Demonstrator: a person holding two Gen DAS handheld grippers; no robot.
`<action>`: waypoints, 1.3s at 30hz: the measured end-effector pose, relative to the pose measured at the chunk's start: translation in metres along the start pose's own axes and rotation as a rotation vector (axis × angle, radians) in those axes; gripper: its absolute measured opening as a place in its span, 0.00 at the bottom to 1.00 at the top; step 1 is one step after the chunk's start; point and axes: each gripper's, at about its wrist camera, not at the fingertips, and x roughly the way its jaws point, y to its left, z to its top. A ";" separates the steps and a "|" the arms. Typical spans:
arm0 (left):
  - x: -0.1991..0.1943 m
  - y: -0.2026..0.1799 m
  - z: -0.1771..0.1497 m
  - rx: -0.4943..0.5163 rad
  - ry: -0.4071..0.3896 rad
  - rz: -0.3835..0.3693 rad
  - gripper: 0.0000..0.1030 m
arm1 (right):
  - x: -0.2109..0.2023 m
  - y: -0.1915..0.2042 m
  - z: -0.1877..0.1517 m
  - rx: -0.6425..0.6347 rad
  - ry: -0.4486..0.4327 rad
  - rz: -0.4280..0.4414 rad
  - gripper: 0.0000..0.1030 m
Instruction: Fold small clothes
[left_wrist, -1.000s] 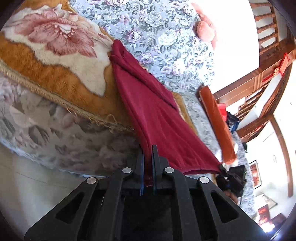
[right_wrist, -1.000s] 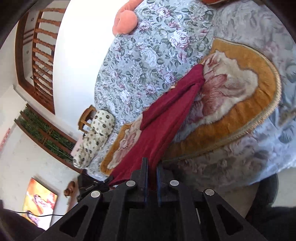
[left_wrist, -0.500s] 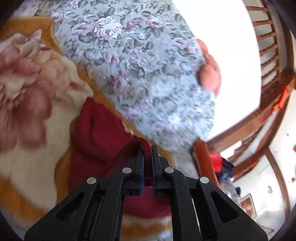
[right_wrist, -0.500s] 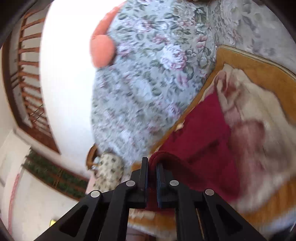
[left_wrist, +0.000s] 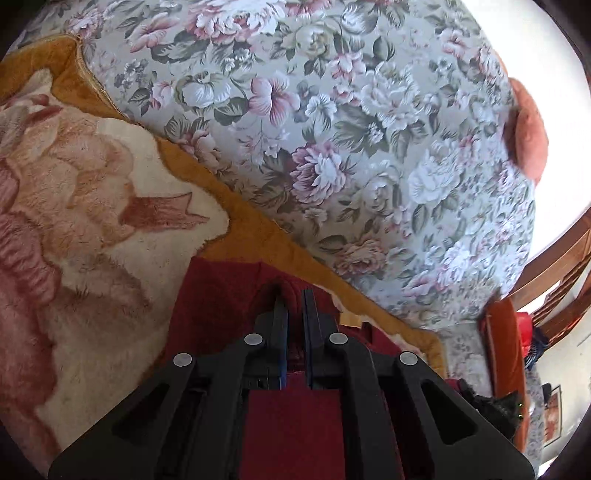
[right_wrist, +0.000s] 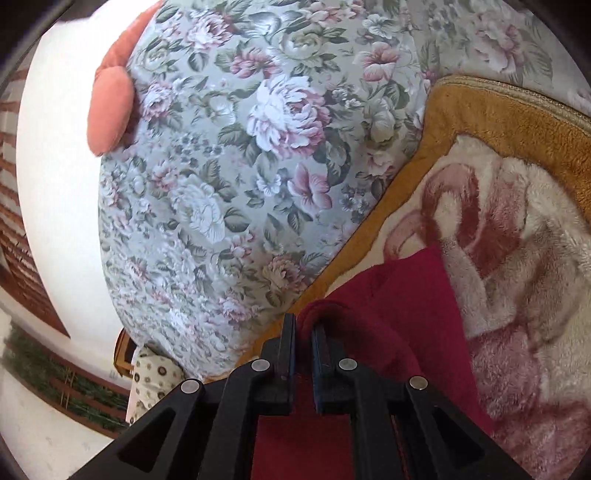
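Observation:
A dark red garment (left_wrist: 218, 302) lies on the plush rose-patterned seat pad (left_wrist: 92, 221) of a sofa. My left gripper (left_wrist: 293, 295) is shut on a fold of the red garment, low over the pad near the backrest. In the right wrist view the same red garment (right_wrist: 406, 295) lies on the pad (right_wrist: 517, 258). My right gripper (right_wrist: 304, 325) is shut on a rolled edge of it. Most of the garment is hidden under both grippers.
The floral sofa backrest (left_wrist: 332, 129) rises right behind the garment, also in the right wrist view (right_wrist: 240, 166). A salmon cushion (left_wrist: 528, 140) sits on top of it. An orange cushion (left_wrist: 502, 354) and a spotted cushion (right_wrist: 155, 373) lie at the sides.
Both grippers carried the held garment edge from the sofa's front forward and down to the pad near the backrest. The stretched cloth now lies doubled over under the grippers.

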 end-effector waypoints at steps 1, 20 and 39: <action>0.009 0.000 0.002 0.008 0.011 0.002 0.05 | 0.002 -0.002 0.002 -0.003 -0.007 -0.011 0.06; 0.006 -0.085 -0.010 0.491 -0.012 0.140 0.62 | -0.025 0.045 0.015 -0.440 -0.118 -0.302 0.41; 0.079 -0.017 -0.016 0.340 0.067 0.227 0.52 | 0.115 0.020 -0.020 -0.625 0.161 -0.566 0.44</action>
